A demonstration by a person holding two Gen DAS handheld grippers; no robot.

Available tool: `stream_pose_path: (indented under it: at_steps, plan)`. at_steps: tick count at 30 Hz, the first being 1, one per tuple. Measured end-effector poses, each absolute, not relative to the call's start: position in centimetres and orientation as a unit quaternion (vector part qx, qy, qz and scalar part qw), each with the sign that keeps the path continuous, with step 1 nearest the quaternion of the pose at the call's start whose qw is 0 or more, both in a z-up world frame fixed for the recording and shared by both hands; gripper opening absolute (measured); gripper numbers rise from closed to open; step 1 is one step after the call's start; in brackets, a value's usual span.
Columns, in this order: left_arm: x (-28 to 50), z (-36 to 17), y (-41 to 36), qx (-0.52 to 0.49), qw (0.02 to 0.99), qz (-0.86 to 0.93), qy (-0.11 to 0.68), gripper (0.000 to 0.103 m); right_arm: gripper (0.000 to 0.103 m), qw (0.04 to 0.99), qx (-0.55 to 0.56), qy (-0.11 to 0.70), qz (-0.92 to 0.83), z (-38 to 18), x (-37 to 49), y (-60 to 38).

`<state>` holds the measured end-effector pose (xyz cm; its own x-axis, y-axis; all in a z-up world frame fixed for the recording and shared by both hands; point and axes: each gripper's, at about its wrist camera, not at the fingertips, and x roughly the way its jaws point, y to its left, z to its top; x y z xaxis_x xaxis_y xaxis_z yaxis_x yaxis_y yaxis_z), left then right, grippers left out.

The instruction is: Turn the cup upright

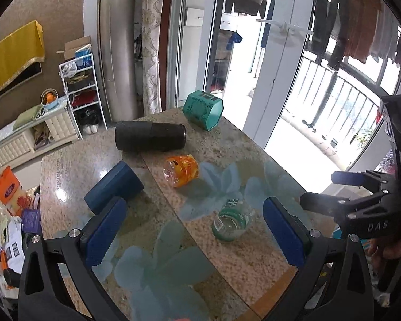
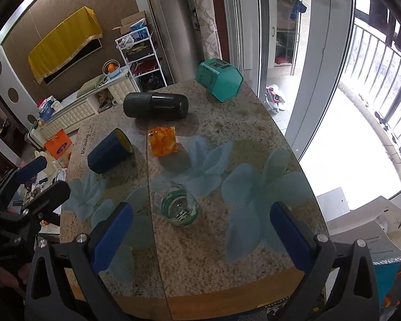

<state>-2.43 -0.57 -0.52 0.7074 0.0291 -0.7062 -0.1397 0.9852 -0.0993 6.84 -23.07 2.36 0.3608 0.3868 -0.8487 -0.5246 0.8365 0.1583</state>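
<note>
Several cups lie on their sides on the stone table [image 1: 74, 160] [image 2: 254, 123]. A clear glass with green print [image 1: 231, 220] [image 2: 179, 206] lies nearest. An orange cup [image 1: 181, 169] [image 2: 163, 140] lies behind it. A dark blue cup [image 1: 113, 187] [image 2: 110, 151] lies to the left. A black tumbler [image 1: 150, 136] [image 2: 155, 105] and a teal hexagonal cup [image 1: 203, 109] [image 2: 219, 79] lie at the far end. My left gripper [image 1: 195, 227] is open and empty above the table, just before the glass. My right gripper [image 2: 200, 230] is open and empty, the glass just ahead between its fingers.
The right gripper [image 1: 355, 195] shows at the right edge of the left wrist view; the left gripper [image 2: 32, 184] shows at the left of the right wrist view. A white shelf [image 2: 139, 53] and a low cabinet [image 1: 26, 133] stand beyond the table. Balcony doors lie to the right.
</note>
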Motion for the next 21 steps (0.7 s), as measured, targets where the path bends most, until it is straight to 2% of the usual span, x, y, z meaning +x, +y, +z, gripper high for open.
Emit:
stream_pose_path:
  at_steps: [21]
  plan:
    - [-3.7,-0.8,0.8,-0.089,0.919,0.05,0.38,0.103,0.103,0.83,-0.102,0.478,0.268,3.0,4.4,-21.2]
